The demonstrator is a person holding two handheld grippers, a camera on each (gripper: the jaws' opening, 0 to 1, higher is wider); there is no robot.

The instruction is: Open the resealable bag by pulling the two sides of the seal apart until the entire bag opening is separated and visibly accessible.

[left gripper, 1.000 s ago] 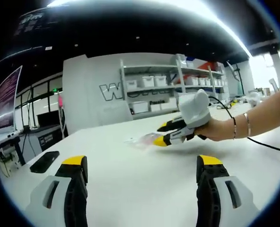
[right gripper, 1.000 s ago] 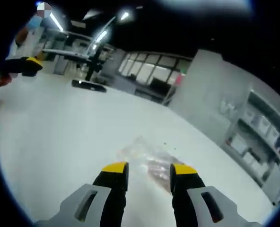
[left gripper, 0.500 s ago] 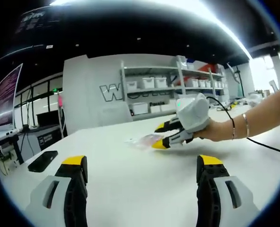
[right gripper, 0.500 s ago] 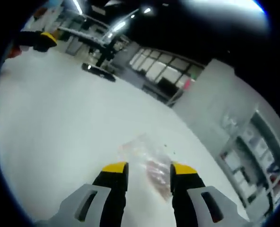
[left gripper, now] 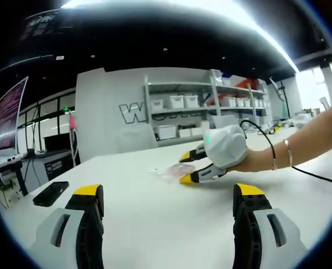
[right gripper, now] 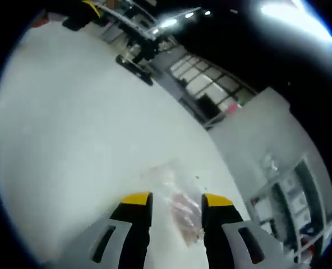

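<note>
Left gripper view. The left gripper (left gripper: 169, 199) rises from the lower edge with its two yellow-tipped jaws spread wide and nothing between them, over the white table (left gripper: 155, 224). Beyond it on the table lies the resealable bag (left gripper: 167, 170), clear and flat, with pinkish contents. The right gripper (left gripper: 187, 167), held in a person's hand (left gripper: 250, 161) that reaches in from the right, has its yellow tips at the bag's right edge; whether they touch the plastic cannot be told. A black cable (left gripper: 314, 175) trails on the table behind the hand. Well to the left of the bag lies a dark phone (left gripper: 51, 192). Behind the bag stands a shelf unit (left gripper: 205, 109) with white bins, before a grey wall.

Right gripper view. The right gripper (right gripper: 170, 200) shows its jaws set narrowly apart, not closed. The resealable bag (right gripper: 174, 204) lies on the white table (right gripper: 70, 145) directly ahead of the tips and partly between them; contact cannot be judged. Far beyond the bag, near the table's far edge, lies the dark phone (right gripper: 134, 69), and the left gripper (right gripper: 81, 12) shows at the upper left.
</note>
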